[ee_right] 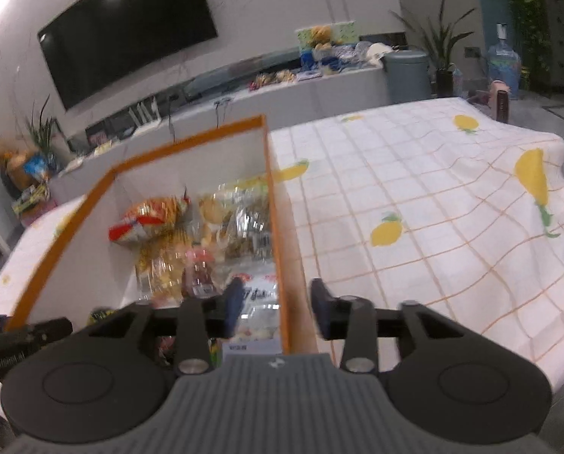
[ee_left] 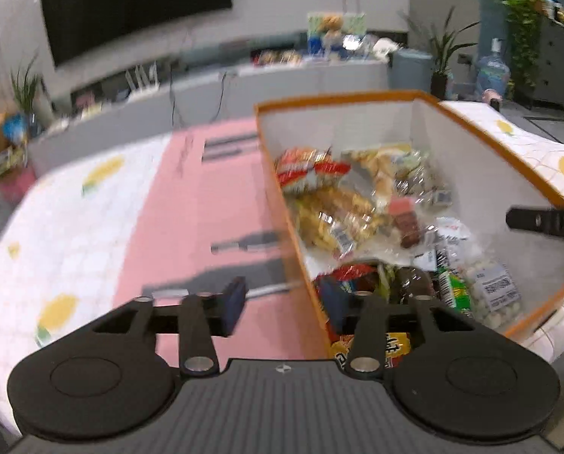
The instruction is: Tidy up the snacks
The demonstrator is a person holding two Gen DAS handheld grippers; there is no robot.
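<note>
The orange-rimmed box (ee_left: 425,94) with white inner walls stands on the table, open at the top and holding the snacks. At its far end lies a red-and-white packet (ee_left: 304,168), with clear bags of yellowish pastry (ee_left: 334,215) just near of it. A small brown bottle with a pink cap (ee_left: 406,223) lies among them toward the middle. Nearer sits a clear bag of white round sweets (ee_left: 490,287) with a printed label, beside a green wrapper (ee_left: 450,287) and dark red packets (ee_left: 353,272). All are loosely heaped and touching.

The left gripper (ee_left: 285,304) straddles the box's left wall: its left finger sits outside over the pink mat (ee_left: 206,204), its right finger inside above the packets. Jaws stand wide apart, nothing between them but the wall, which they do not pinch.

The right gripper (ee_right: 276,312) straddles the box's right wall (ee_right: 278,227) likewise, one blue pad inside and one outside over the cloth. Jaws wide, gripping nothing visible. From this view the bottle (ee_right: 200,272) lies just far of the inner pad.

The table carries a white checked cloth with yellow lemon prints (ee_right: 414,196). Beyond it: a low grey cabinet (ee_right: 319,87), a wall-mounted dark screen (ee_right: 126,30), a grey bin (ee_right: 406,75), a potted plant (ee_right: 444,45) and a water jug (ee_right: 503,64). Both views are motion-blurred.
</note>
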